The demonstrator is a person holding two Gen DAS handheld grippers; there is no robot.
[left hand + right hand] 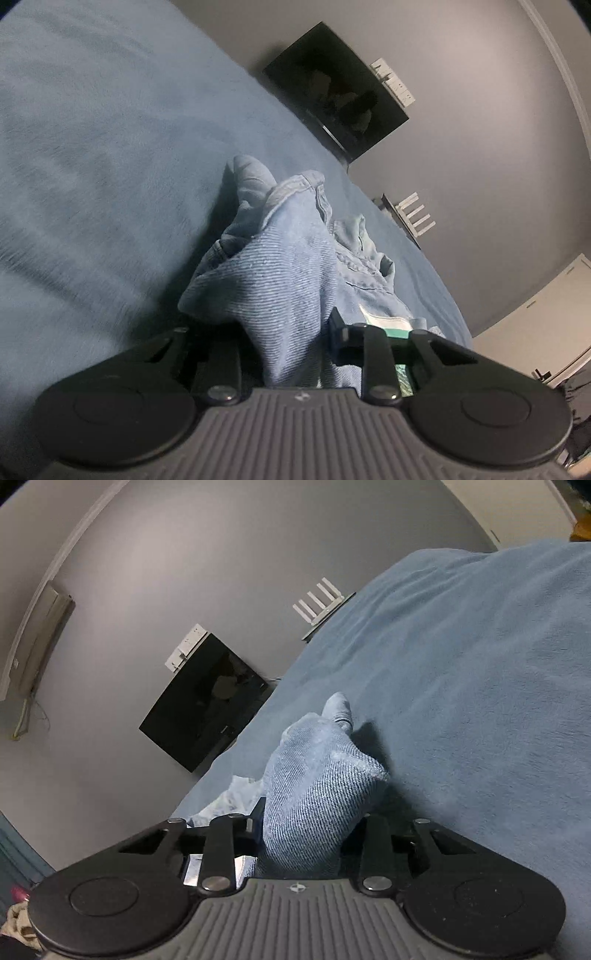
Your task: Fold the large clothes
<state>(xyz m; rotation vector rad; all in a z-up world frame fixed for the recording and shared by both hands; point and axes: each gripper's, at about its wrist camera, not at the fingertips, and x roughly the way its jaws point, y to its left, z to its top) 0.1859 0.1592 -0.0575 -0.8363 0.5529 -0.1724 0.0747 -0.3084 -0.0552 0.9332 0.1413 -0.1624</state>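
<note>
A light blue denim garment (pixel 295 266) lies bunched on a bed covered with a blue blanket (pixel 110 166). My left gripper (pixel 291 332) is shut on a fold of the denim, and the cloth rises between its jaws and hides the fingertips. In the right wrist view, another fold of the denim garment (pixel 317 775) stands up from the blanket (pixel 461 683). My right gripper (pixel 306 823) is shut on that fold. A white and green label (pixel 384 325) shows on the cloth by the left gripper's right finger.
A dark TV (pixel 340 92) (pixel 207 701) hangs on the grey wall beyond the bed. A white router with antennas (pixel 413 214) (pixel 321 598) stands at the bed's far edge. An air conditioner (pixel 40 638) sits high on the wall. A pale door (pixel 546 314) is at right.
</note>
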